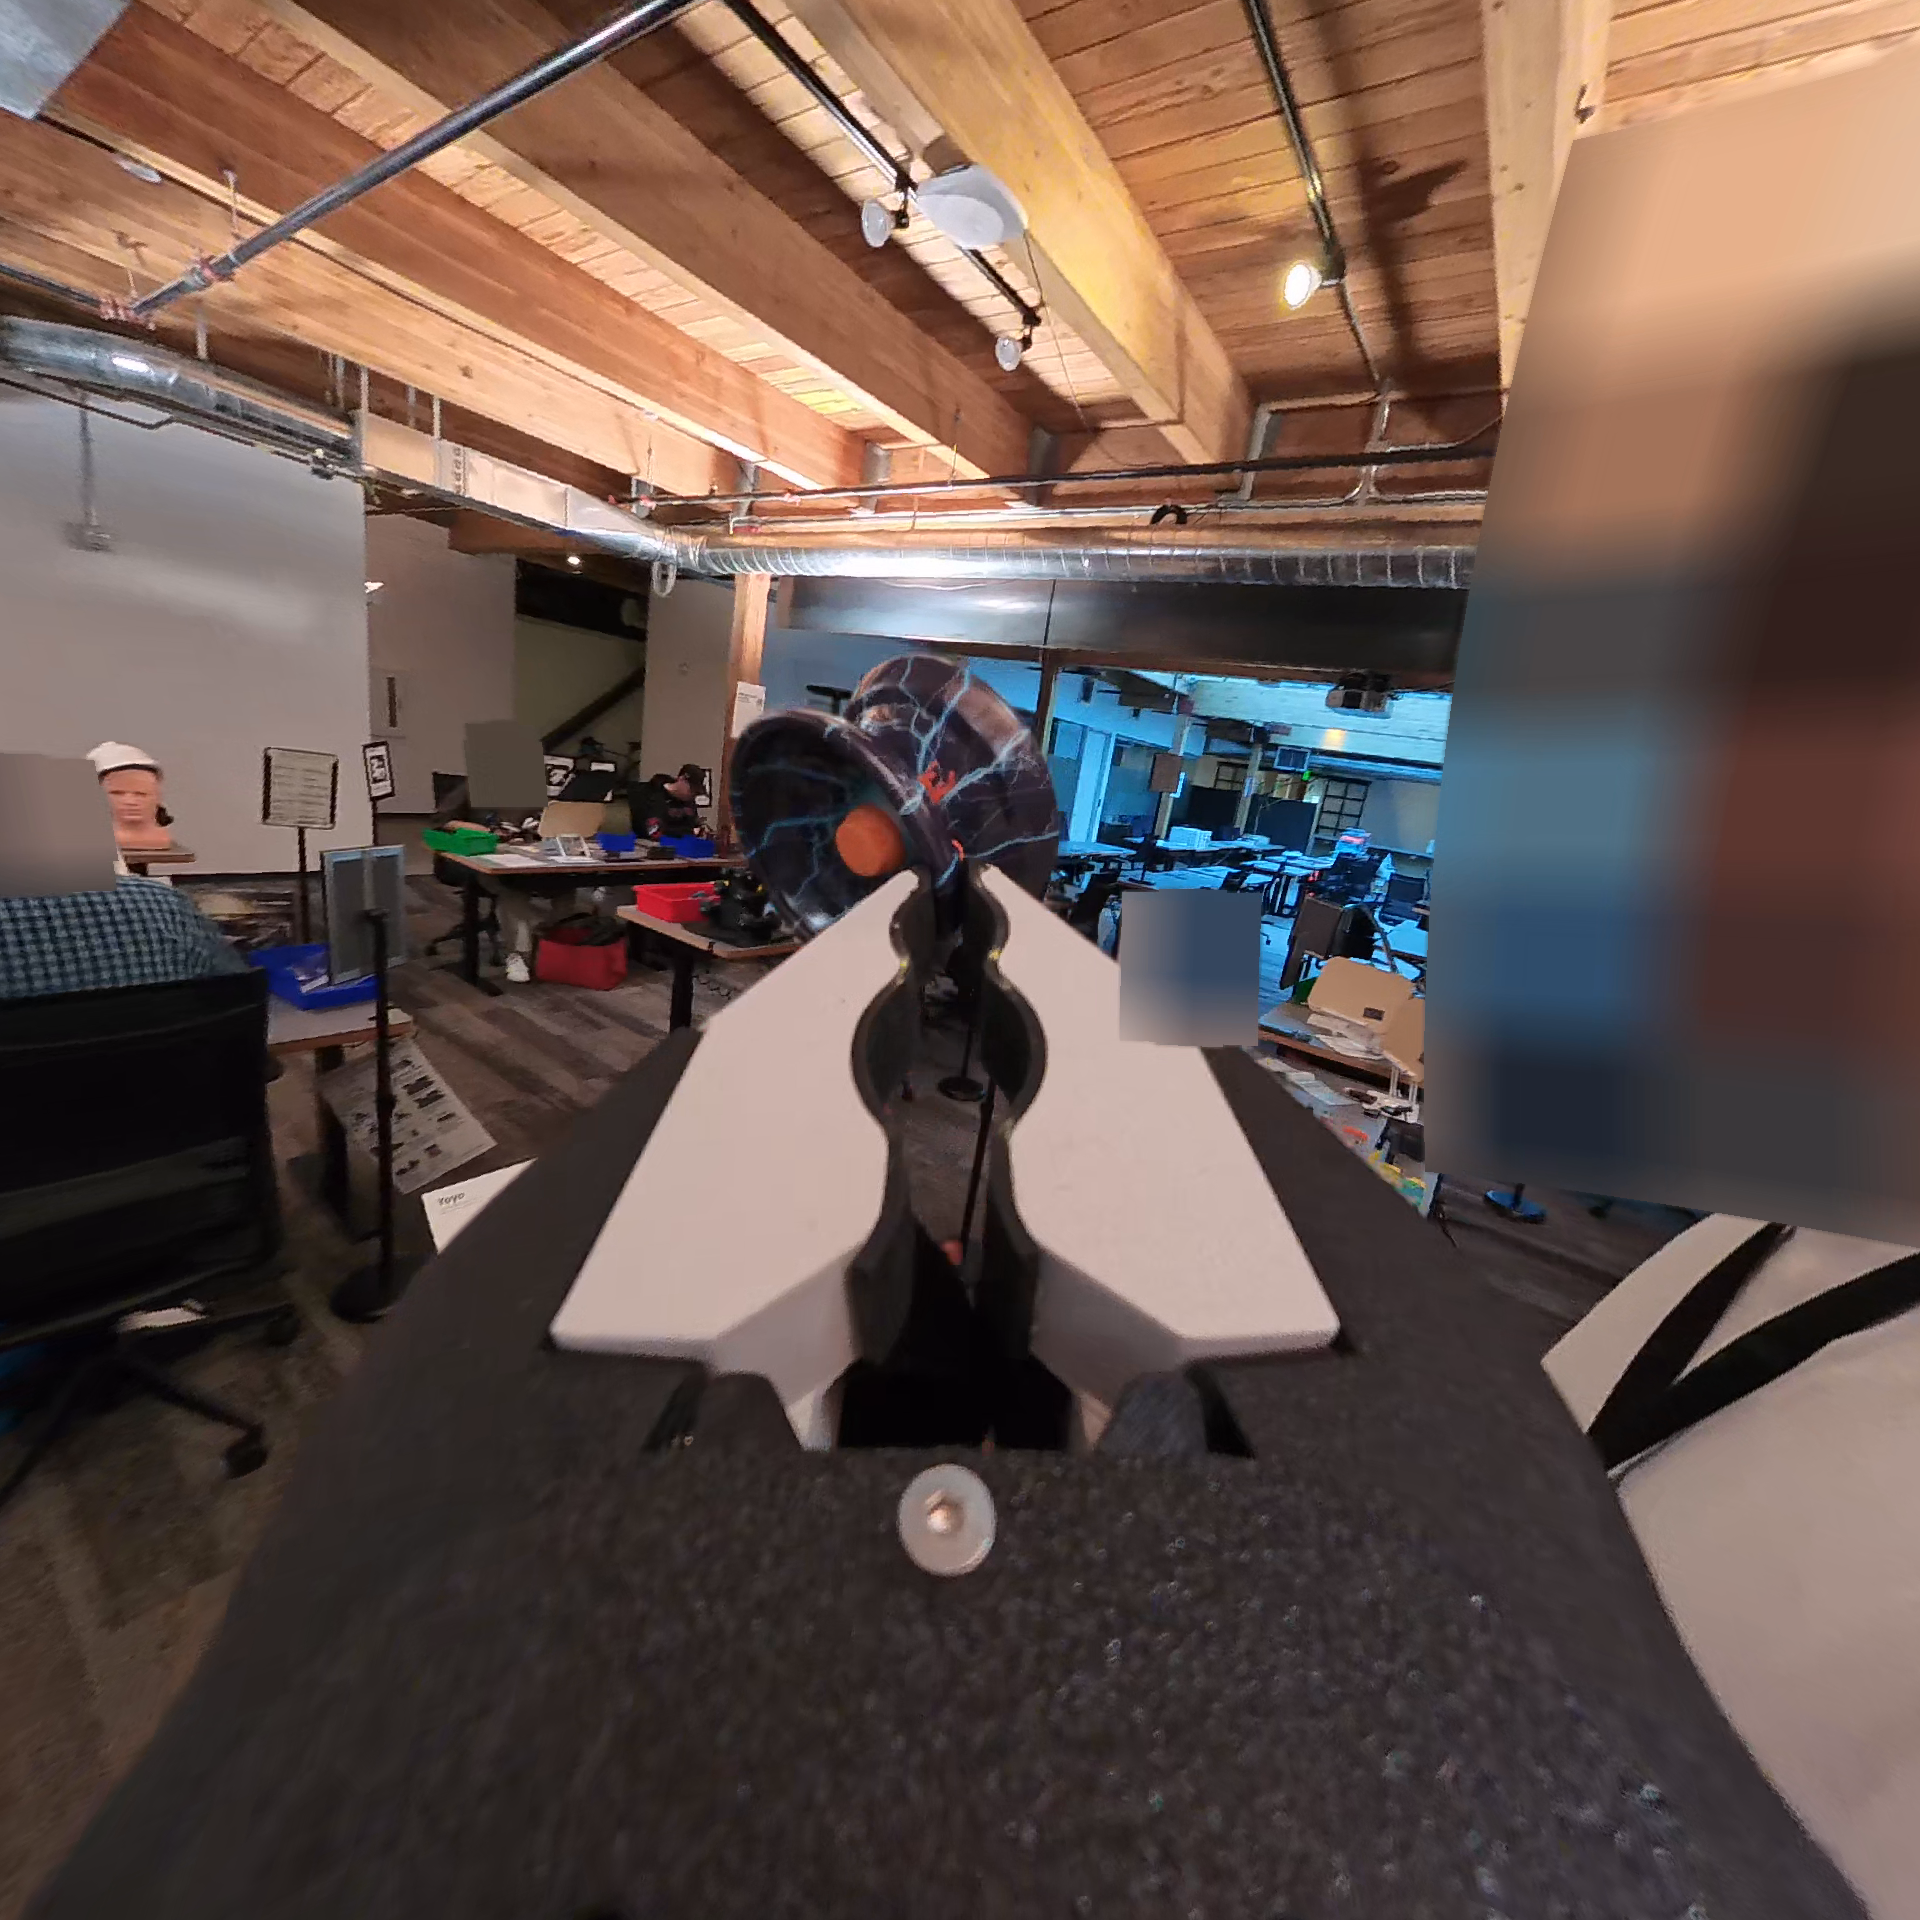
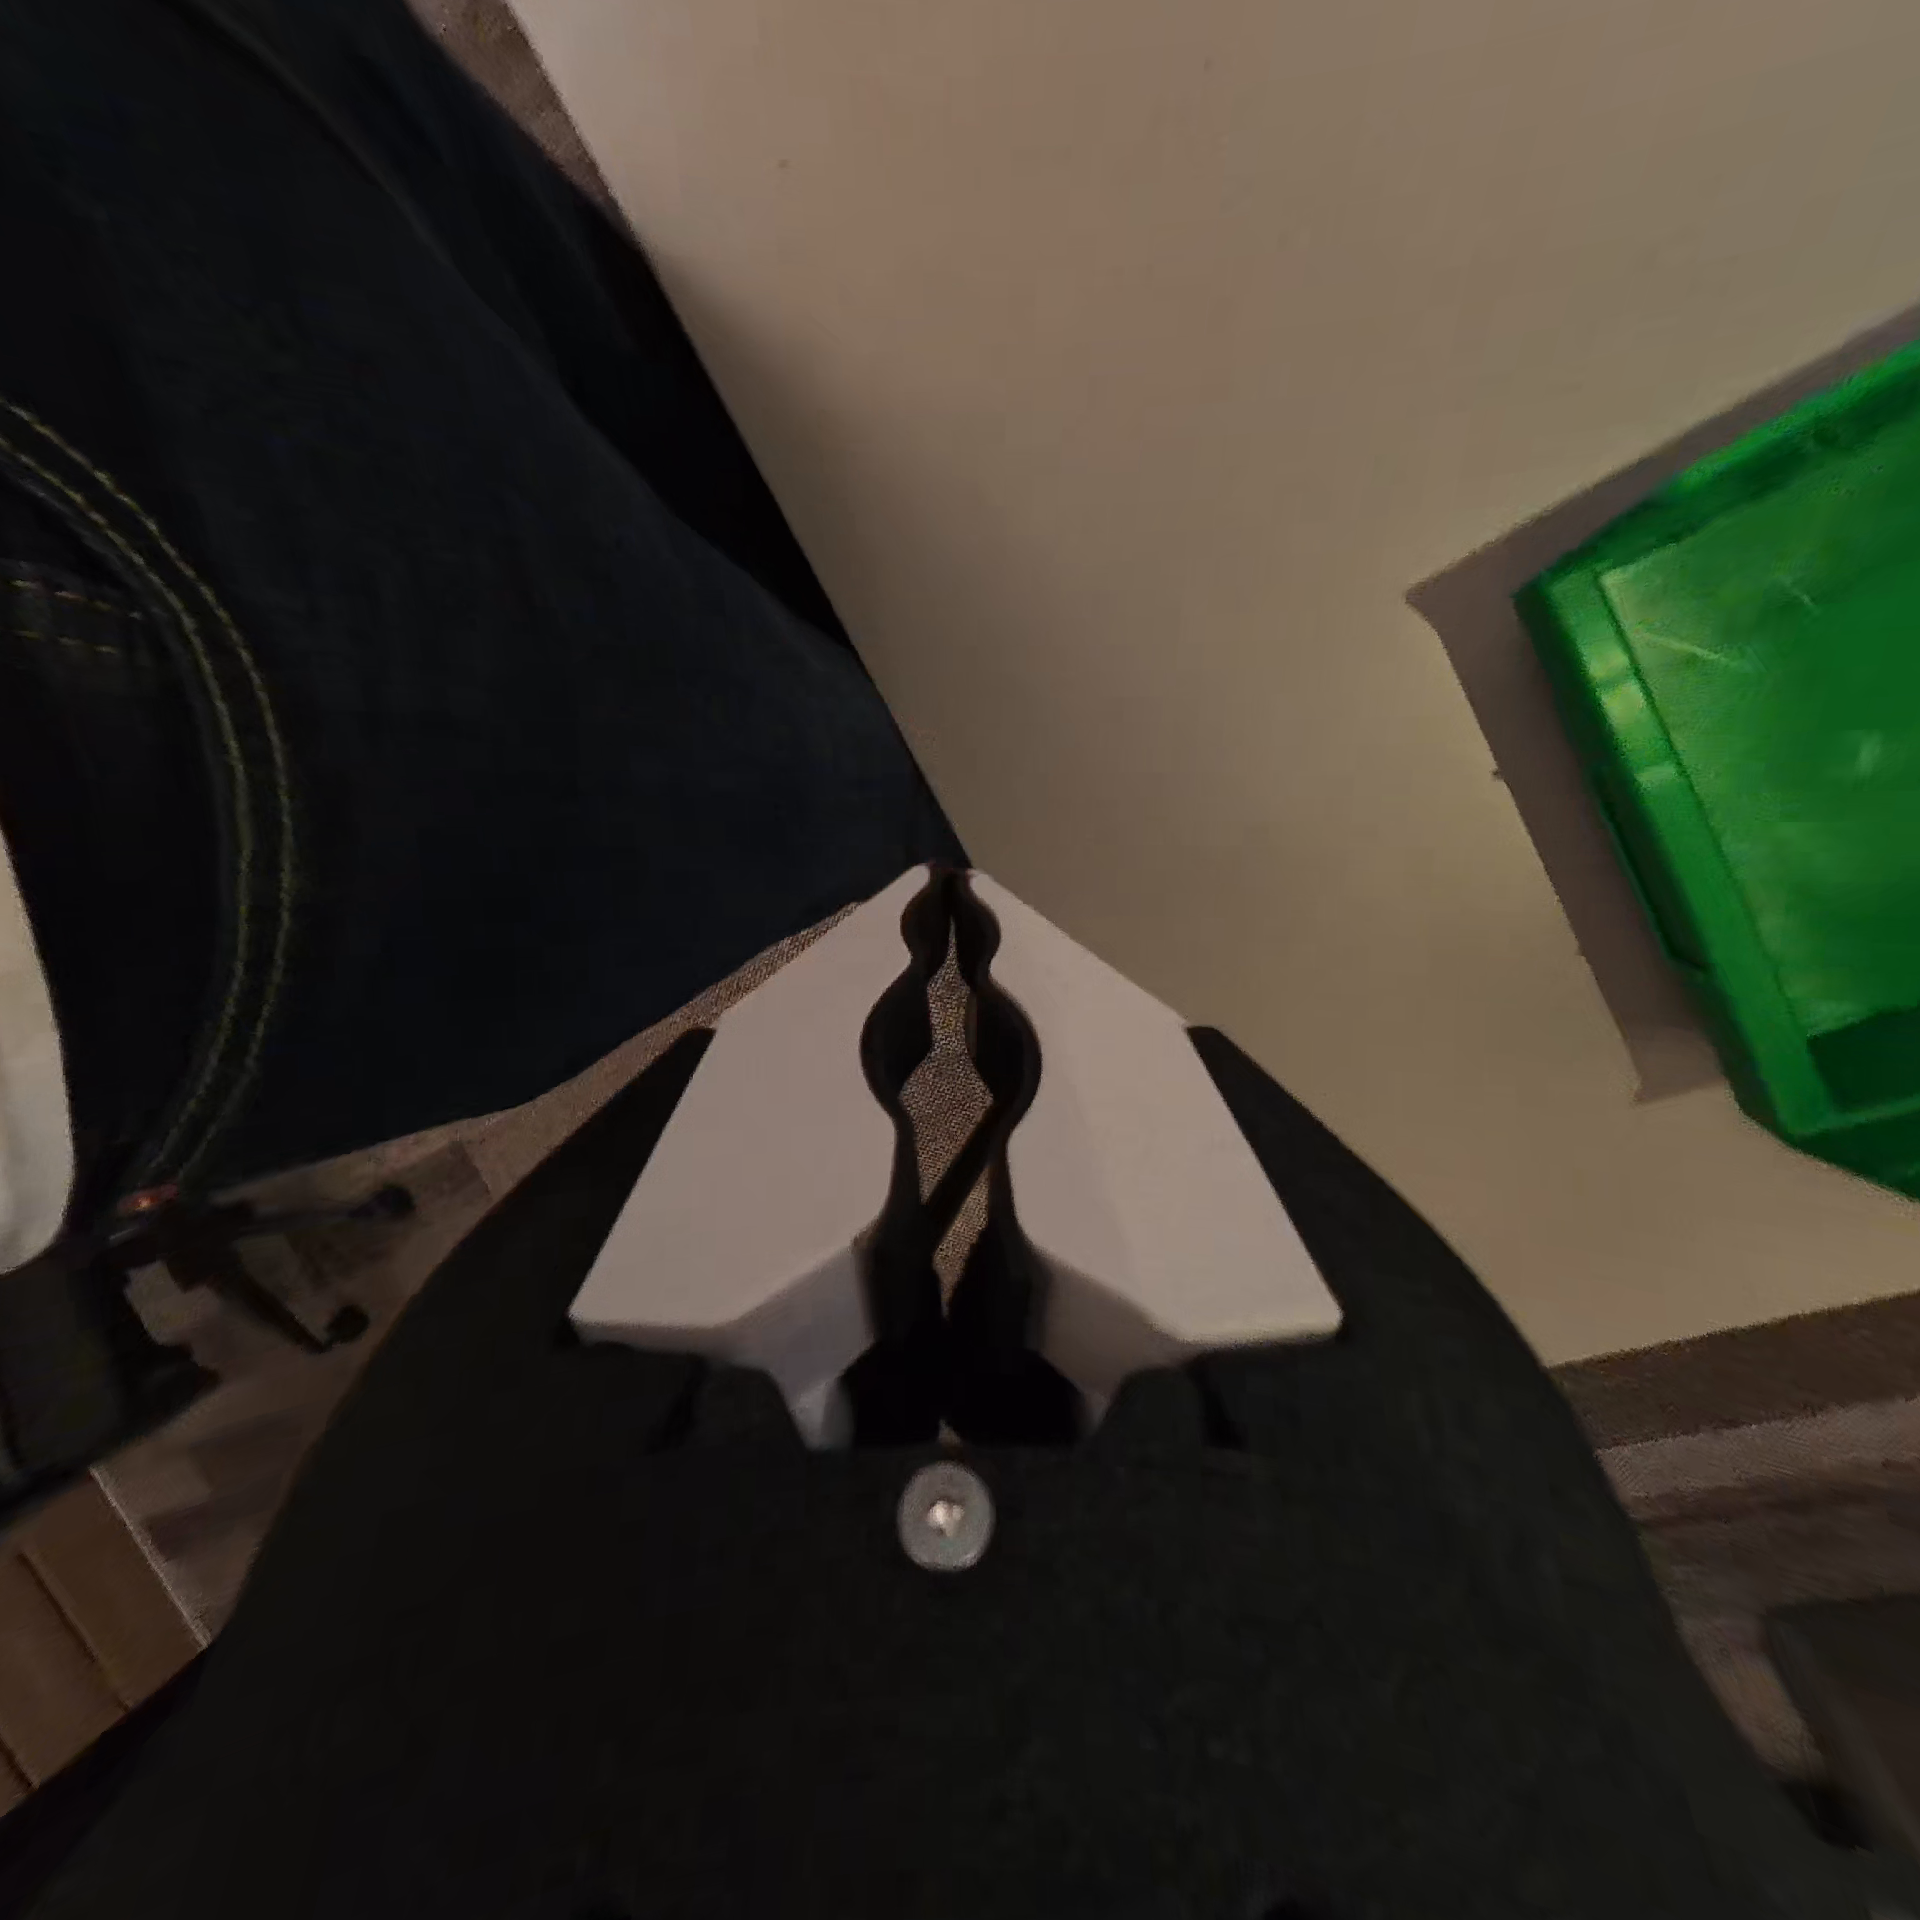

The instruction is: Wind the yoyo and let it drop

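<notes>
The yoyo (image 1: pixel 894 790) is dark purple with blue lightning lines and an orange hub. In the left wrist view it sits right at the tips of my left gripper (image 1: pixel 940 878), which points up toward the ceiling and is shut at the yoyo's groove. Its black string (image 1: pixel 977 1143) runs down between the fingers. In the right wrist view my right gripper (image 2: pixel 948 878) points down with its tips closed. A thin dark strand of string (image 2: pixel 961 1174) crosses between its fingers. The yoyo does not show in that view.
A green bin (image 2: pixel 1745 748) lies on a white tabletop (image 2: pixel 1143 416) to the right of the right gripper. A person's dark jeans (image 2: pixel 364 520) fill the left. A person in a white shirt (image 1: pixel 1766 1558) stands close right of the left gripper, and a black chair (image 1: pixel 125 1143) stands to its left.
</notes>
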Motion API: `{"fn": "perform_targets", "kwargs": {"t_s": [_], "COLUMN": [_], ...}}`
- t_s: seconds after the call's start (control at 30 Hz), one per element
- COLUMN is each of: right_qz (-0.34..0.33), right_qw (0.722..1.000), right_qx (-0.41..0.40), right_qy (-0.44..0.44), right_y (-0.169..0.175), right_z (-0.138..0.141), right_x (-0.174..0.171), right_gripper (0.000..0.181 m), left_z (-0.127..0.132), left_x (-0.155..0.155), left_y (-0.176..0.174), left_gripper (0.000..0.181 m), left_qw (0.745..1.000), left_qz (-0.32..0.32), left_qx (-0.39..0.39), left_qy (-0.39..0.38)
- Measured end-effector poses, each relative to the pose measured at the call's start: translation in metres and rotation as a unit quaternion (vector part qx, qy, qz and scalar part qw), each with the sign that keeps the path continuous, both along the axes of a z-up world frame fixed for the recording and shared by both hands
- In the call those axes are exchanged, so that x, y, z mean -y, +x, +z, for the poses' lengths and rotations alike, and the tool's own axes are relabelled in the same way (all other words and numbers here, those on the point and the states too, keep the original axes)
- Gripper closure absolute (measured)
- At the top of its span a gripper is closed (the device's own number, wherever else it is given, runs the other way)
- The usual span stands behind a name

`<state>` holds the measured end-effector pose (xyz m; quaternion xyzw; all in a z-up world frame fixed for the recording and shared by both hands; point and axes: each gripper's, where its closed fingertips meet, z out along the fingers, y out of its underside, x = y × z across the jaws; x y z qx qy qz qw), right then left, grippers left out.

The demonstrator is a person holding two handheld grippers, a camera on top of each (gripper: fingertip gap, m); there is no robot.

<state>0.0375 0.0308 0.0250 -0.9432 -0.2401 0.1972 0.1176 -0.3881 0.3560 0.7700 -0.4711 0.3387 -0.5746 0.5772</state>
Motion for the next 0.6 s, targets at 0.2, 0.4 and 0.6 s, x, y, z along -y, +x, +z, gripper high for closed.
{"fn": "perform_targets", "kwargs": {"t_s": [0.2,0.4,0.6], "right_qz": [-0.090,-0.120,-0.098], "right_qw": [0.995,0.958,0.923], "right_qx": [-0.033,-0.098,-0.147], "right_qy": [0.042,0.242,0.342], "right_y": [0.026,0.001,-0.049], "right_z": [0.028,0.124,0.215], "right_x": [-0.023,-0.099,-0.154], "right_gripper": [0.181,0.173,0.141], "left_z": [-0.007,-0.014,-0.032], "left_x": [0.007,0.025,0.033], "left_y": [0.016,0.050,0.085], "left_gripper": [0.181,0.181,0.180], "left_qw": [0.999,0.996,0.994], "left_qz": [-0.038,-0.083,-0.067], "left_qx": [-0.012,-0.032,-0.082], "left_qy": [-0.008,-0.005,0.009]}}
